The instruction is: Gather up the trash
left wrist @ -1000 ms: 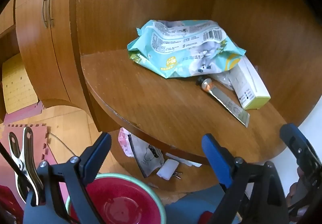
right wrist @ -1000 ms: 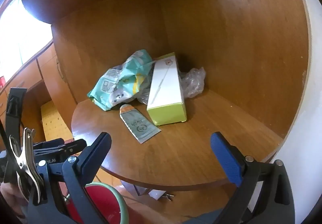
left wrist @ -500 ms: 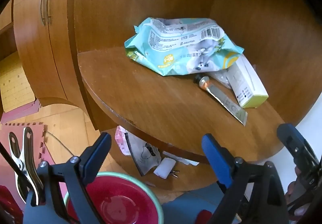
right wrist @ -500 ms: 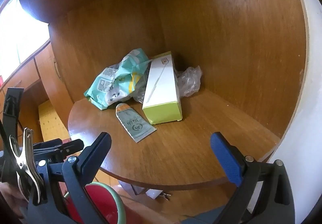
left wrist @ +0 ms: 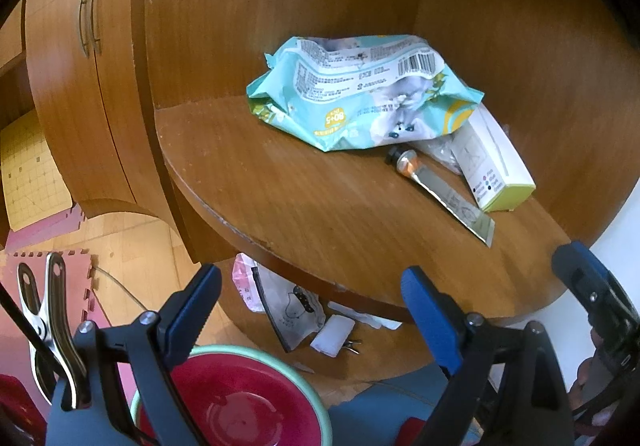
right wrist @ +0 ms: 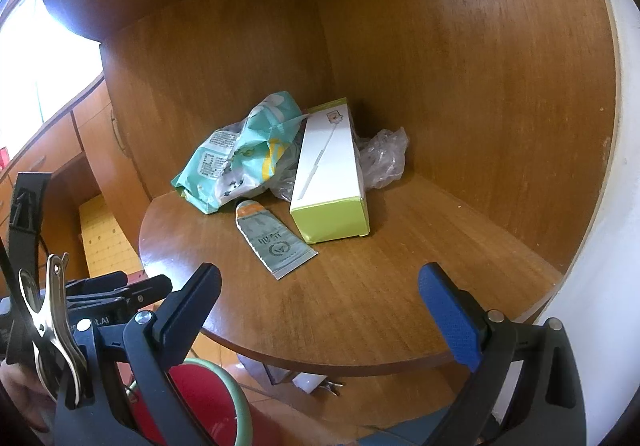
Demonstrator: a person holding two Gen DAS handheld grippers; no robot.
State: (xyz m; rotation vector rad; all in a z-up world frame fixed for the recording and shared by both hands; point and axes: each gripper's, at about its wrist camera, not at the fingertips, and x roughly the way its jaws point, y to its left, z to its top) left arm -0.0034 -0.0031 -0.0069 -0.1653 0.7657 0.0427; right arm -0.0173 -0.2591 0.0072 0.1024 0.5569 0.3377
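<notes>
Both my grippers hang in front of the rounded wooden shelf (right wrist: 360, 306), and I hold nothing yet. My right gripper (right wrist: 320, 310) has its jaws spread wide with only air between them, and my left gripper (left wrist: 312, 310) is spread the same way, just off the shelf's near edge.

The trash sits in a heap toward the far corner. A crumpled teal wrapper (left wrist: 360, 93) lies on the left, a white box with a green end (right wrist: 332, 173) on the right, and a flattened tube (right wrist: 276, 242) rests on the wood just in front of them, nearest to me. Behind the box is a bit of clear plastic (right wrist: 384, 157). More scraps (left wrist: 292, 306) lie on the lower level under the shelf. A red bowl with a pale green rim (left wrist: 240, 406) waits below my left gripper; I take it for the place the trash goes.

I judge this to be the approach, before any pick. Next I should reach my right gripper forward over the shelf, straddle the tube or the box's near end, and close on it.
</notes>
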